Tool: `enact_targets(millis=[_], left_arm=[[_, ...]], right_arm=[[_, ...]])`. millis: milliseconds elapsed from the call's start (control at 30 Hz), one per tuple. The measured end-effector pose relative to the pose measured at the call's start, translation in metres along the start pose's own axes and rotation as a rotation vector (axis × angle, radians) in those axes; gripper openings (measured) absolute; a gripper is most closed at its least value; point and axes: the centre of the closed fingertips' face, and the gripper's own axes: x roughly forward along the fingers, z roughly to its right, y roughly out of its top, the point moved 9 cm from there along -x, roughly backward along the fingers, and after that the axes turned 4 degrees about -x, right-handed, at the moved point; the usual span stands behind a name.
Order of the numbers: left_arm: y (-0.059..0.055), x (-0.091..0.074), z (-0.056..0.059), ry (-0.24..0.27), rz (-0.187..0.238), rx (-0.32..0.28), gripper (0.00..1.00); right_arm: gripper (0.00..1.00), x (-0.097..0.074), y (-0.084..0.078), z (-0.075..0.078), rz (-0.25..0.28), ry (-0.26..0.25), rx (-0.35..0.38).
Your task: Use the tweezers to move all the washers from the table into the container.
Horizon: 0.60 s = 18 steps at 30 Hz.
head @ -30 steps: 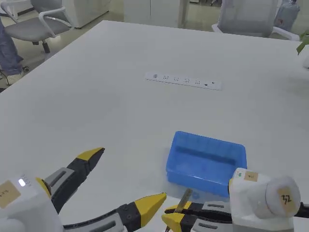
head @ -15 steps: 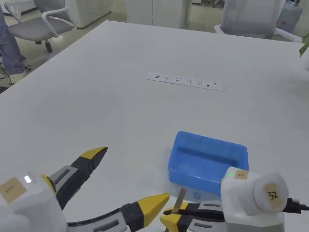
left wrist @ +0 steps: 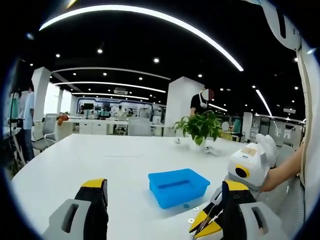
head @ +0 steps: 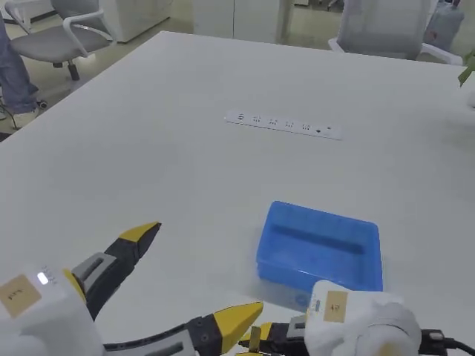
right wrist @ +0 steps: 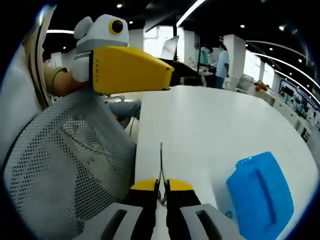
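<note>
The left gripper (head: 189, 276) lies low on the near left of the container (head: 319, 248), with its yellow-tipped jaws spread wide and nothing between them. The right gripper (right wrist: 161, 187) sits just in front of the container's near wall, tips pointing left toward the left gripper. Its jaws are pressed together on the tweezers (right wrist: 161, 160), which stick straight out ahead of them.

The left gripper view shows the washers (left wrist: 186, 205): a few small rings on the table (head: 148, 133), just off the container's near side, between it and the right gripper's tips. The same view has a potted plant (left wrist: 200, 127) well behind the container. The right gripper view puts the container on the right of the tweezers, and one jaw of the left gripper looms large above them. The head view alone shows the container's inside, and I cannot tell whether anything lies in it.

In the right gripper view the table edge runs close beside the tweezers, with a mesh chair (right wrist: 75, 165) just past it. Beyond the container the table lies bare up to a power strip (head: 286, 124), well apart from it.
</note>
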Motion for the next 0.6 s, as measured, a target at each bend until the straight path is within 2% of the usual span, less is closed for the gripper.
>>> enact_targets(millis=[67, 133, 233, 267, 333, 433, 500, 567, 600], left_arm=[[0.001, 0.0, 0.0, 0.004, 0.005, 0.008, 0.98], [0.0, 0.0, 0.0, -0.001, 0.006, 0.004, 0.99], [-0.002, 0.001, 0.001, -0.007, -0.022, 0.024, 0.99], [-0.003, 0.002, 0.002, -0.01, -0.029, 0.033, 0.99], [-0.005, 0.003, 0.004, -0.017, -0.057, 0.06, 0.99], [-0.01, 0.005, 0.006, -0.03, -0.104, 0.092, 0.99], [-0.013, 0.007, 0.007, -0.048, -0.138, 0.086, 0.99], [-0.018, 0.009, 0.009, -0.06, -0.193, 0.065, 0.99], [-0.02, 0.01, 0.009, -0.062, -0.218, 0.076, 0.99]], right_arm=[[0.01, 0.001, 0.0, 0.0, 0.003, -0.006, -0.008], [0.01, -0.001, -0.001, 0.002, 0.009, -0.024, 0.015], [0.02, -0.006, -0.009, 0.008, 0.061, -0.062, 0.166], [0.02, -0.009, -0.012, 0.011, 0.064, -0.077, 0.196], [0.02, -0.018, -0.019, 0.019, 0.082, -0.102, 0.258], [0.02, -0.036, -0.025, 0.029, 0.137, -0.154, 0.345], [0.02, -0.045, -0.026, 0.034, 0.156, -0.185, 0.37], [0.02, -0.054, -0.026, 0.038, 0.174, -0.201, 0.399], [0.02, -0.06, -0.025, 0.041, 0.187, -0.209, 0.408]])
